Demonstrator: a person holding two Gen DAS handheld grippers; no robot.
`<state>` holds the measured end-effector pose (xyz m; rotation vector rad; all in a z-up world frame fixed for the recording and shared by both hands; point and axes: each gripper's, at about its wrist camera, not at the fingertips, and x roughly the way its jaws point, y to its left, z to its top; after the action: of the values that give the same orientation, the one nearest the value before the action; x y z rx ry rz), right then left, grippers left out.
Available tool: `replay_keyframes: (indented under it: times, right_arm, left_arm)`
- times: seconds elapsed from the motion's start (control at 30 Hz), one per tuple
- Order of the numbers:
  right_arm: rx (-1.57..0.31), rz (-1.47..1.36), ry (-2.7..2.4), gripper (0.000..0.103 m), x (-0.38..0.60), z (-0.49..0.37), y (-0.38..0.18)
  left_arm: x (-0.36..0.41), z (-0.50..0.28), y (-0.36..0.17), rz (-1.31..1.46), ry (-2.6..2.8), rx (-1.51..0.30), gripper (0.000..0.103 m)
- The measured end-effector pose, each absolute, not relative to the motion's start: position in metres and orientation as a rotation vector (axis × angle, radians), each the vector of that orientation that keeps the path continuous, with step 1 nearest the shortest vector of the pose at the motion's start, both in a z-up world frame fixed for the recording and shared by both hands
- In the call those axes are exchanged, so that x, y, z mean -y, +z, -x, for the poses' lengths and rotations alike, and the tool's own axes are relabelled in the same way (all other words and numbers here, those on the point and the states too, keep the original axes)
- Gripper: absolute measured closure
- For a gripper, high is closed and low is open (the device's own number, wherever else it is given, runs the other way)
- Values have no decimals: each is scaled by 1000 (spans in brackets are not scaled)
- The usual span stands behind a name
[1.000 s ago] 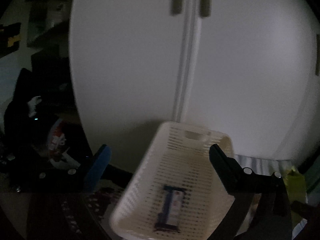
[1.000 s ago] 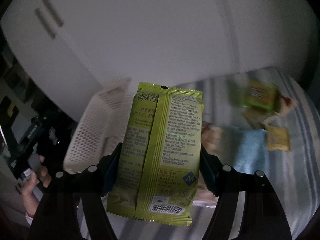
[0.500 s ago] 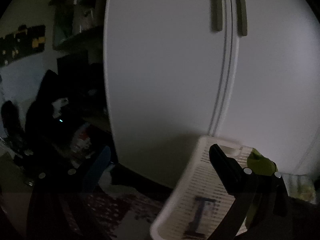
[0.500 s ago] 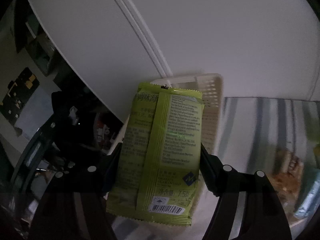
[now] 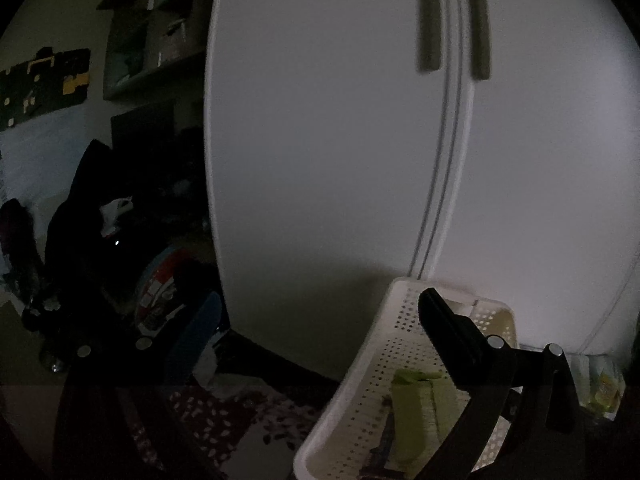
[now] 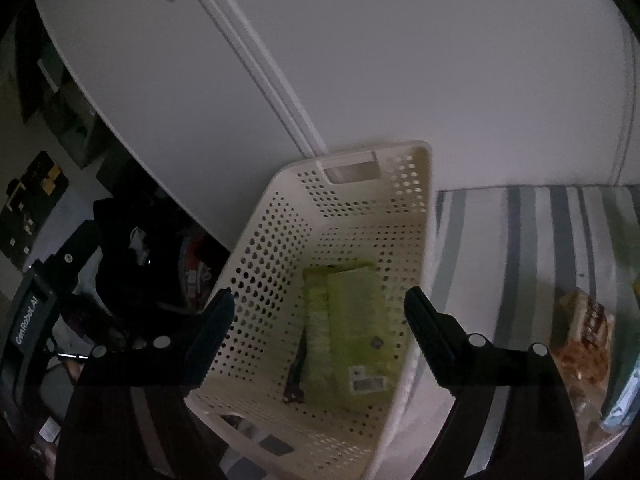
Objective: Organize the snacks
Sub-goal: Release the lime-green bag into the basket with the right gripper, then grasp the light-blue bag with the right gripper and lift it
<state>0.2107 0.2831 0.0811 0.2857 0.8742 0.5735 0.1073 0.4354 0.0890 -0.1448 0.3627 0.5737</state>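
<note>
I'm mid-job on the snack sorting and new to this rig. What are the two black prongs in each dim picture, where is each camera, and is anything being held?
No robot arm here: a person carries a two-finger tool in each hand, each with a fisheye camera looking along its fingers.

The right wrist view shows the right tool open and empty above the cream perforated plastic basket. A green foil snack packet lies inside, with a dark slim wrapped bar beside it. More snacks sit on the striped cloth to the right.

The left wrist view shows the left tool open, holding nothing, beside that basket, facing the white two-door cupboard.
</note>
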Motion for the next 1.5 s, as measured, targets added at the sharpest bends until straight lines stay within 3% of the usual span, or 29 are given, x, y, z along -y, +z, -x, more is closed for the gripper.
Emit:
replay_keyframes:
  times: [0.87,1.5]
  right_arm:
    - [-825,-343,286,17,-141,-181,70]
    - [-974,-410,33,17,-19,-172,5]
  left_arm:
    - [-343,-127,83,124,144,-376,3]
    - [-312,-139,75,77,26,-413,3]
